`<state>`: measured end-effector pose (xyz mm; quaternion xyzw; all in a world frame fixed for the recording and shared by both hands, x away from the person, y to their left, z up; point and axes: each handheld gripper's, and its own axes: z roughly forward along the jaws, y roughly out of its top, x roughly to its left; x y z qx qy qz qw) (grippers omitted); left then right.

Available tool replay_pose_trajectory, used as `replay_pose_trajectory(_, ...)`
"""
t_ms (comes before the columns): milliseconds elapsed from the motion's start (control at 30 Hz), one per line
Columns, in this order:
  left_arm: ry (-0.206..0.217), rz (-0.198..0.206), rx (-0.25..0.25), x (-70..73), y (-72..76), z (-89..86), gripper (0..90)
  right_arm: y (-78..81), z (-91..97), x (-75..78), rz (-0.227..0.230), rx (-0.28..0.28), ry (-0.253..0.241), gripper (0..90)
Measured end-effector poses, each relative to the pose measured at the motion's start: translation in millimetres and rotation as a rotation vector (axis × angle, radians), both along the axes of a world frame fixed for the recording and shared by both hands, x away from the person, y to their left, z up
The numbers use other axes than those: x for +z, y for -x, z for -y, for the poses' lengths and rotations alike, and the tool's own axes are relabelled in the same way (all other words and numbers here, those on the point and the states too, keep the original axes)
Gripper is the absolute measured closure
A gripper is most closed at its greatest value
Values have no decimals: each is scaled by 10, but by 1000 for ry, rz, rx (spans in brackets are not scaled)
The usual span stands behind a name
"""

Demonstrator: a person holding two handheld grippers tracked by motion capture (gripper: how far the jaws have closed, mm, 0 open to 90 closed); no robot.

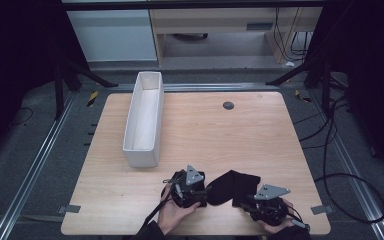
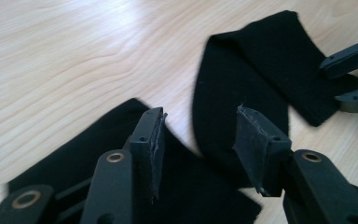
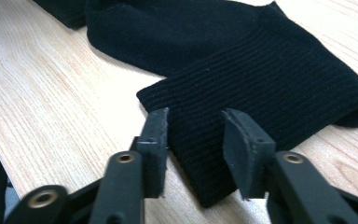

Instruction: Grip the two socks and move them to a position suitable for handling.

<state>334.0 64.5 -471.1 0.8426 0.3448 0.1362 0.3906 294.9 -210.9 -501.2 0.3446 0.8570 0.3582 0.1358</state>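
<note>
Each hand carries a black two-jaw gripper. The left gripper (image 1: pixel 206 190), nearer the white box (image 1: pixel 144 118), wears a grey three-cornered plate on top, pierced with small holes; the right gripper (image 1: pixel 243 202), farther from the box, bears a wider grey plate of the same kind. Thin black cables trail from both bodies toward the person. Seen close in the gripper views, the jaws are matte black bars with brass-ringed pivot holes and small recessed screws, each ending in a dark, rough-edged pad (image 2: pixel 154 140). Dark sleeves cover both wrists at the table's near edge.
</note>
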Motion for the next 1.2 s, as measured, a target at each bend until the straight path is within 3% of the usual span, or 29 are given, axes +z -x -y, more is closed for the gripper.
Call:
replay_pose_trajectory(233,-45,-22,-60,-148,17,213,566,-13,8,10,-19,14,-1,773)
replay_pose_trajectory(433,-85,-29,-78,-226,30,294,637,-13,0,24,-36,12,0,802)
replay_pose_trajectory(567,-90,-29,-77,-247,27,305,653,-15,30,63,-41,2,-29,803)
replay_pose_trajectory(767,-94,-31,-83,-259,24,316,653,-96,136,233,46,-74,-178,798)
replay_pose_trajectory(800,-94,-31,-83,-259,24,316,652,-96,136,233,46,-74,-178,798)
replay_pose_trajectory(833,-90,-33,-86,-260,21,319,652,-157,190,286,74,-121,-239,798)
replay_pose_trajectory(867,-90,-33,-86,-260,21,319,652,-157,190,286,74,-121,-239,798)
replay_pose_trajectory(900,-87,-33,-87,-262,21,321,652,-212,228,322,96,-155,-277,798)
replay_pose_trajectory(1033,-86,-38,-96,-259,20,344,652,-348,281,368,140,-228,-292,798)
replay_pose_trajectory(1100,-85,-38,-101,-260,19,349,652,-390,285,372,145,-239,-295,799)
replay_pose_trajectory(1200,-89,-37,-106,-260,29,367,652,-609,271,411,175,-281,-283,798)
